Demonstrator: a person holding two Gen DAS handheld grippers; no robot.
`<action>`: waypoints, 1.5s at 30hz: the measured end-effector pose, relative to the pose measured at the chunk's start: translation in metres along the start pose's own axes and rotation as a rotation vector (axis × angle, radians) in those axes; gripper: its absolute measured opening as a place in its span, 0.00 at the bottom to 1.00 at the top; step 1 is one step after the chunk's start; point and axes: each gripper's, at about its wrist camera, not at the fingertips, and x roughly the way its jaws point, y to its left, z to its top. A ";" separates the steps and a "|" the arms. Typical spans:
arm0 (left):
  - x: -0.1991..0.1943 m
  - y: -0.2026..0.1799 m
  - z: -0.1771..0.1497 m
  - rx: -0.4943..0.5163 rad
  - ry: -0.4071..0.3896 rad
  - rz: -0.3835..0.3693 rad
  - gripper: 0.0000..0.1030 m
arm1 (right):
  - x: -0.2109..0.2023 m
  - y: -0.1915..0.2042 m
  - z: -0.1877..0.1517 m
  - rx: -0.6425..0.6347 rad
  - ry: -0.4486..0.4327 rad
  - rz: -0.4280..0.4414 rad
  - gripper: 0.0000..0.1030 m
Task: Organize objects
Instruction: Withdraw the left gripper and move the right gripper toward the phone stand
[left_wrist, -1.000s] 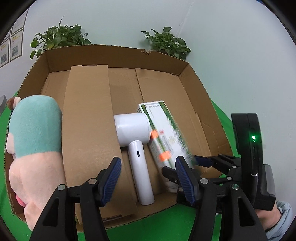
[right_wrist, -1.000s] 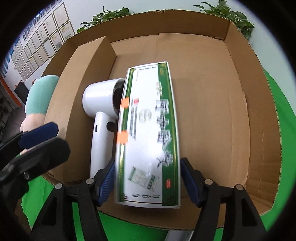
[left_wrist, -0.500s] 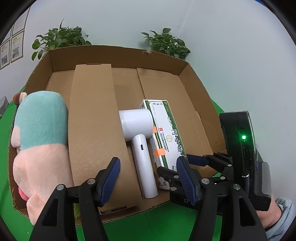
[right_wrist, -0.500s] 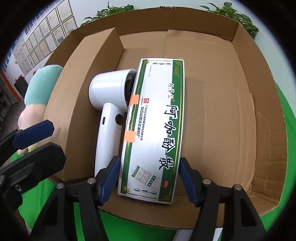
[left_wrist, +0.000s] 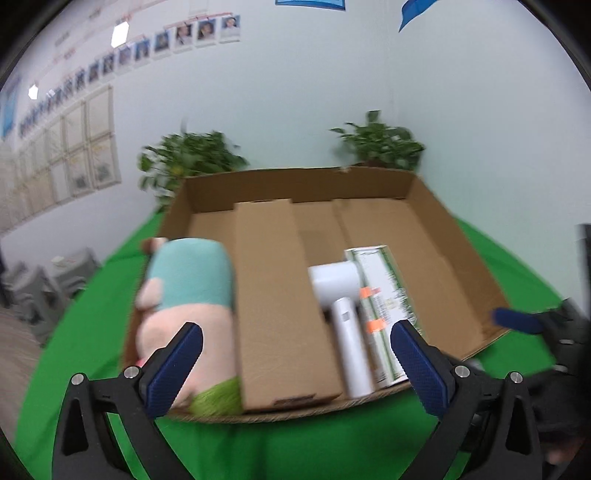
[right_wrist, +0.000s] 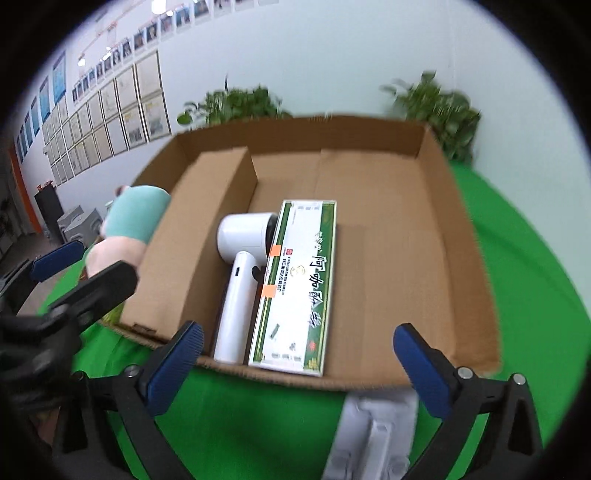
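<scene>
Box (right_wrist: 369, 236) holds dryer (right_wrist: 240, 273) and carton (right_wrist: 299, 288) touching; both my grippers (left_wrist: 295, 354) (right_wrist: 295, 354) gape empty, plush (left_wrist: 184, 302) on left rim may tumble if bumped.

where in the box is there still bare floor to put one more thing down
Biggest bare patch: box floor between the green carton and the right wall. A smaller one lies behind the carton and dryer, toward the back wall. Crowded: dryer pressed between carton and the cardboard flap; plush fills the left strip.
</scene>
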 end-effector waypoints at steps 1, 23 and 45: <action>-0.005 -0.001 -0.004 0.005 -0.004 0.021 1.00 | 0.001 0.008 0.004 -0.005 -0.018 -0.016 1.00; -0.057 -0.016 -0.045 0.008 -0.018 0.150 1.00 | -0.051 -0.001 -0.013 0.081 -0.088 -0.068 1.00; -0.067 -0.020 -0.051 -0.021 -0.020 0.151 1.00 | -0.050 0.006 -0.021 0.067 -0.050 -0.063 1.00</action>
